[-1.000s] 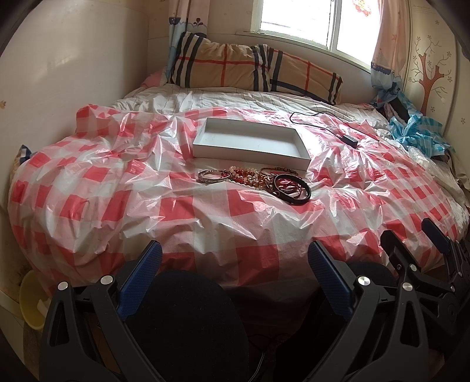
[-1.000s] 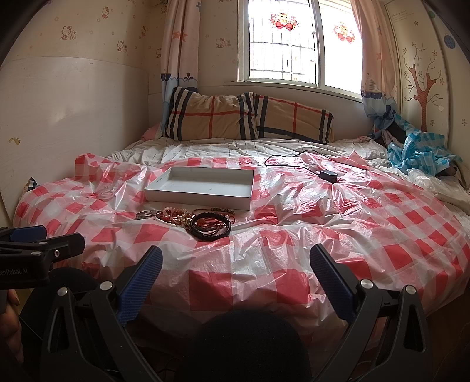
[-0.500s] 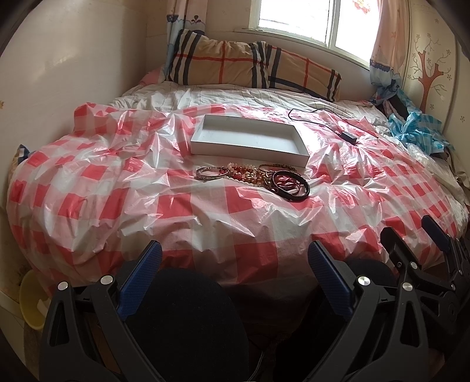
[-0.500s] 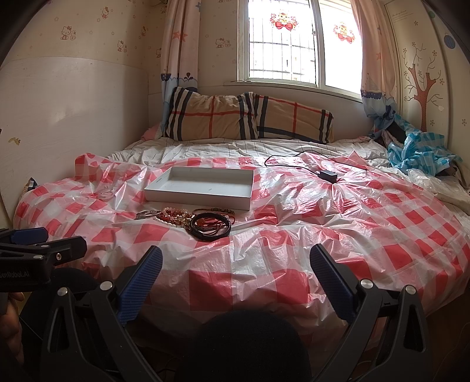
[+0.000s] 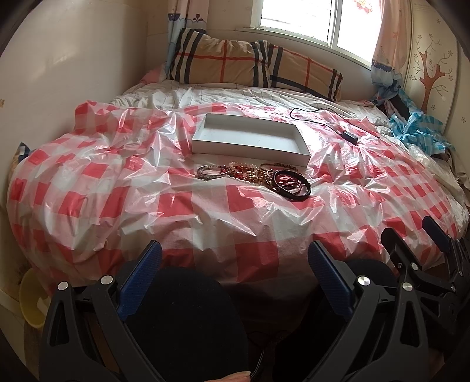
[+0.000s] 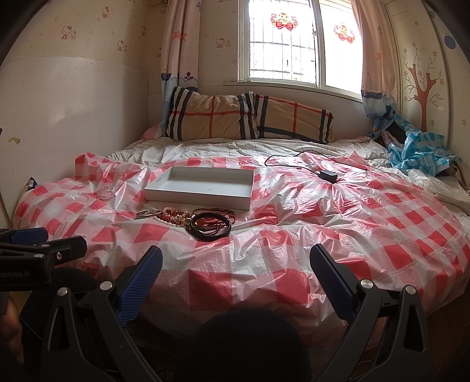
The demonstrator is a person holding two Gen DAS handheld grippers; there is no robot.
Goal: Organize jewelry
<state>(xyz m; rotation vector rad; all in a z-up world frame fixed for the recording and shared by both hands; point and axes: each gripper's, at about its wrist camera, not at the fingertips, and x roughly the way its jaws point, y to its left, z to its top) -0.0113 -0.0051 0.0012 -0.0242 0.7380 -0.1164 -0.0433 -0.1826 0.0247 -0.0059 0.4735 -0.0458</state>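
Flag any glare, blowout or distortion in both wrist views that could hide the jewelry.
Left wrist: window blown out; specular glare on the checked plastic sheet; jewelry pile small but legible; fisheye bends the bed edge. Right wrist: window bright yet its bars stay readable; glare patches right of the white tray; corners vignetted, foreground dark.

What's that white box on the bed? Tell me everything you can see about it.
The white box is a shallow rectangular tray with low straight walls and no lid. It looks like cardboard, though that is hard to tell. Nothing shows inside it. It lies flat and open side up on the red-and-white checked plastic sheet, mid-bed. The pile of bracelets lies just in front of its near wall. Neither gripper touches it.
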